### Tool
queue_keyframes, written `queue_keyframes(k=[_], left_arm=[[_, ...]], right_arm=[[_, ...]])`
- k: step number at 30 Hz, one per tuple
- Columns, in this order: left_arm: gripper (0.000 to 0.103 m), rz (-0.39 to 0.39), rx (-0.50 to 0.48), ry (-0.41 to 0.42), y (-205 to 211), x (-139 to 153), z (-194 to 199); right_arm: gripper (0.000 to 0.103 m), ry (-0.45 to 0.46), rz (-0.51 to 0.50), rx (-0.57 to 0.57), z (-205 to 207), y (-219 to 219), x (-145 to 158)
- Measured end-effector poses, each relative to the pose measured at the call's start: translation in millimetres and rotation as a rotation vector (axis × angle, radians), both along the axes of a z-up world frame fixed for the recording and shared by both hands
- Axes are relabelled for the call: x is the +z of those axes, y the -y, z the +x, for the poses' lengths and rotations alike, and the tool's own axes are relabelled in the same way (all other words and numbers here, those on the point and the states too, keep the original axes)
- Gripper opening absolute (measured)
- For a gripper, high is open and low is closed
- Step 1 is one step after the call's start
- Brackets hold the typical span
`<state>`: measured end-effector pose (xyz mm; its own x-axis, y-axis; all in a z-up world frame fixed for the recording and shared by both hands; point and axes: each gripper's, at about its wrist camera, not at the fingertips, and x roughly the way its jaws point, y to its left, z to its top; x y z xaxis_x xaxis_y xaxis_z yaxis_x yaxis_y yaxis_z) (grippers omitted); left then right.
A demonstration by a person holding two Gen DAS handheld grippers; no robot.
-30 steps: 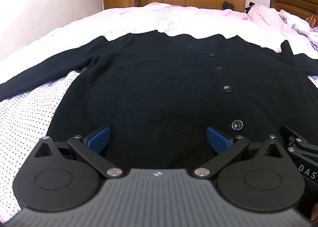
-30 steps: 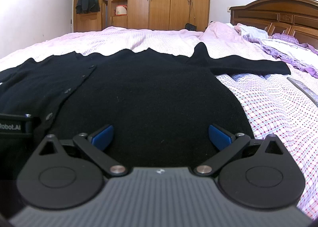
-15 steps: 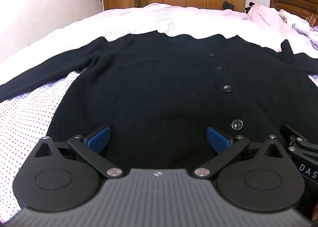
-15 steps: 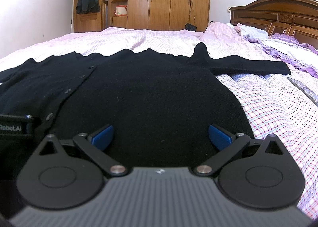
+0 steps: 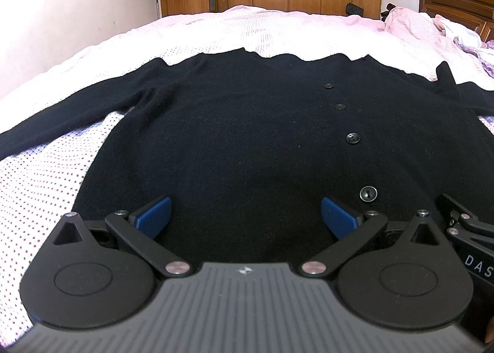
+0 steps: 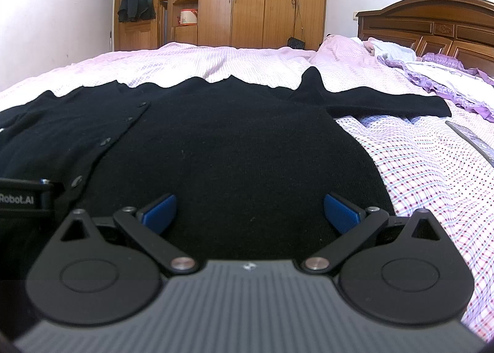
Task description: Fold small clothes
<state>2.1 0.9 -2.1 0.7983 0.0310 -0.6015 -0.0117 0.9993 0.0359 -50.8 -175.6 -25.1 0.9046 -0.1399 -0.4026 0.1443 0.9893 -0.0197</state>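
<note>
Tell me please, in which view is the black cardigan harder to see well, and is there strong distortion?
Left wrist view: cardigan shows its buttons but little knit texture; the wall is overexposed. Right wrist view: cardigan nearly featureless black. Both views: fisheye bends the bed edges.

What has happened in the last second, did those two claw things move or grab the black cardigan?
Nothing visibly changed. The left gripper and the right gripper both hover open over the near edge of the black cardigan, holding nothing. The cardigan lies spread flat on the bed with both sleeves out, just as before.
</note>
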Motion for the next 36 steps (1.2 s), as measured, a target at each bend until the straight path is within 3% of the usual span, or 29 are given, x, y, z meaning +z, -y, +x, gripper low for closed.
queue_keyframes(k=[36], left_arm=[[0.103, -0.013, -0.002, -0.008, -2.5, 2.4, 3.5]], right_arm=[[0.103, -0.001, 0.003, 0.0, -0.5, 0.0, 0.3]])
